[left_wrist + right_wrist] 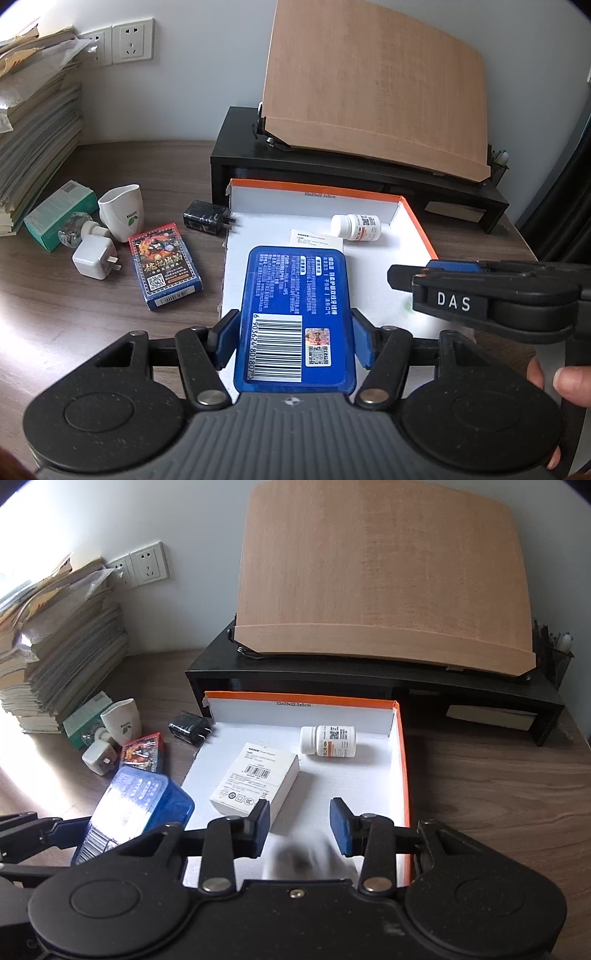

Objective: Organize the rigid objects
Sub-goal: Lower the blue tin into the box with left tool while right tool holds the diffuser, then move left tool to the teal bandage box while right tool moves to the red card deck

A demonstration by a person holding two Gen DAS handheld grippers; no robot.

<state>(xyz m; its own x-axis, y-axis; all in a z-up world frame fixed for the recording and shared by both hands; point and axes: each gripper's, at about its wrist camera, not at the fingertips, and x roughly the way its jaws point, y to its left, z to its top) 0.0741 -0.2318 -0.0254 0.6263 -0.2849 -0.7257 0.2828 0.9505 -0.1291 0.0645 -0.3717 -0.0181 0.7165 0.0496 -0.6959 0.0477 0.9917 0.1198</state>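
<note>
My left gripper (pixel 293 341) is shut on a blue plastic box (pixel 295 317) with a barcode and holds it above the near left edge of an orange-rimmed white tray (pixel 417 225). The box also shows in the right wrist view (pixel 136 812). My right gripper (pixel 300 827) is open and empty over the tray's near end; a blurred white and dark thing (pixel 306 856) lies below it. In the tray (pixel 400 760) lie a white pill bottle (pixel 328 741) on its side and a white carton (pixel 255 779). The bottle also shows in the left wrist view (pixel 355 228).
Left of the tray on the wooden desk lie a black charger (pixel 207 218), a card pack (pixel 164 264), a white plug (pixel 95 258), a white cup (pixel 122 212) and a green box (pixel 55 214). A paper stack (pixel 33 122) stands far left. A black riser (pixel 354 173) with a wooden board stands behind.
</note>
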